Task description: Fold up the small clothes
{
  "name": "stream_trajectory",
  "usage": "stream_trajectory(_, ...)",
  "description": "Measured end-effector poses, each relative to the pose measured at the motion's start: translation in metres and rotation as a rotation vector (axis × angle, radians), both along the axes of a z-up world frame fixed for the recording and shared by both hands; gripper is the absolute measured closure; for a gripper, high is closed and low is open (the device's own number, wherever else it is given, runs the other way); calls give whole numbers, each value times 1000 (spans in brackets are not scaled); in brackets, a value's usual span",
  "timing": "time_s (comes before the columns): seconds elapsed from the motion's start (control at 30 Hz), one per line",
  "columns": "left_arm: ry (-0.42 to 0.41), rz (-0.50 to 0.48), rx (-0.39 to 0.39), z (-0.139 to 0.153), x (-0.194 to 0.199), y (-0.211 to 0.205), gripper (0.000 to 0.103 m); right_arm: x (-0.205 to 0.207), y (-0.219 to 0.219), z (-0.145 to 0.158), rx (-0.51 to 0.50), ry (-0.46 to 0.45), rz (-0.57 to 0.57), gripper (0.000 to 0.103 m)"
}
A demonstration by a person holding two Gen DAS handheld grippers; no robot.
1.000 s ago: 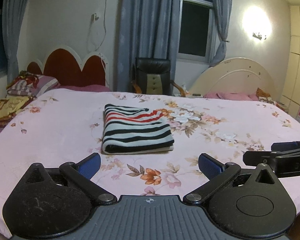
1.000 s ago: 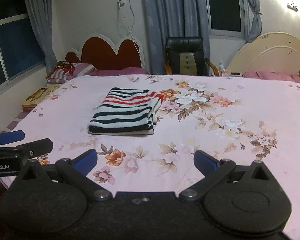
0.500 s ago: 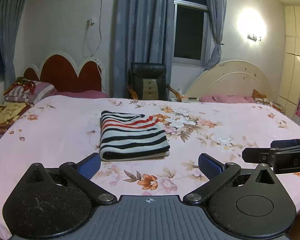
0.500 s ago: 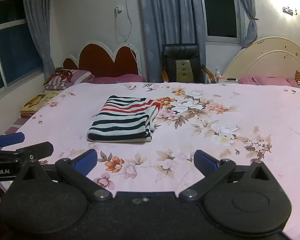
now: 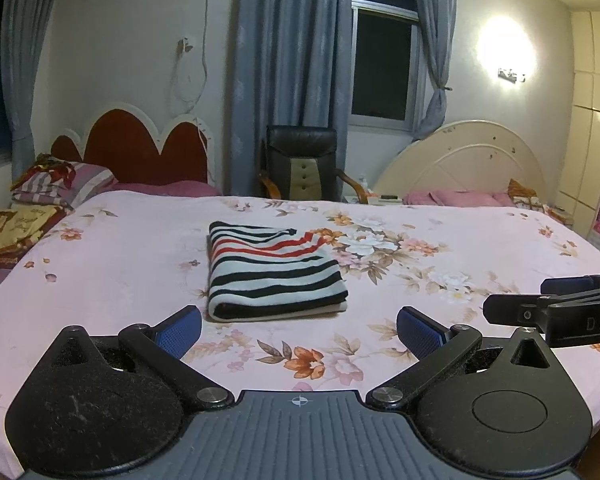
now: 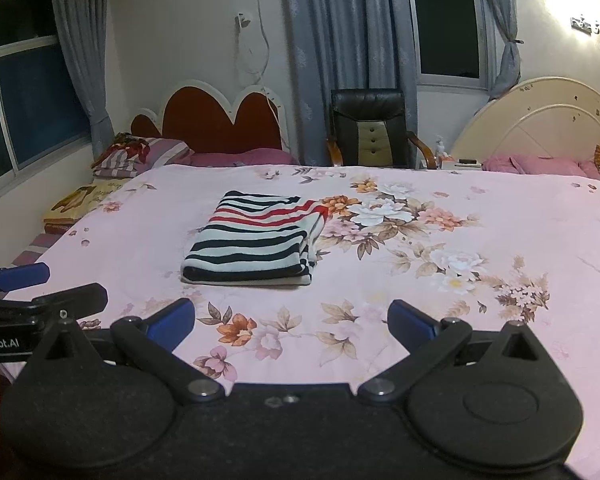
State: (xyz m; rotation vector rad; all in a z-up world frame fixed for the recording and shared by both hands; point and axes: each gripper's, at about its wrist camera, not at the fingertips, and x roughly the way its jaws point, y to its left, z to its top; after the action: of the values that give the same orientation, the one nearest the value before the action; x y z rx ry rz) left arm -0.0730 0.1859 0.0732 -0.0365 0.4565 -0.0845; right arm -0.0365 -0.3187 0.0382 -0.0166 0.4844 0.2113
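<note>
The bed, spread with a pink floral sheet, carries one task item: a striped garment lying as a neat folded rectangle toward the middle of the bed, a little nearer the near edge than the headboard side, well clear of both side edges. Its thick folded edge faces the near edge; the red stripes sit on the far half.

Both tools hang at the near edge, apart from the cloth. The left claw is spread wide and holds nothing; the right claw is likewise wide and empty.

Judging by the tidy stack, the fold looks finished, so the step in hand is probably leaving it. To do that well, keep both claws wide and level and draw off over the near edge without brushing the folded edge. The loose layers at the garment's right side would likely shift if nudged.
</note>
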Motion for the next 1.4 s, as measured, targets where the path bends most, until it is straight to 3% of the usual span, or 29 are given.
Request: stream_trajectory(1.4, 7, 11, 17, -6, 12, 4, 0, 10, 1, -2, 2, 9, 12, 1)
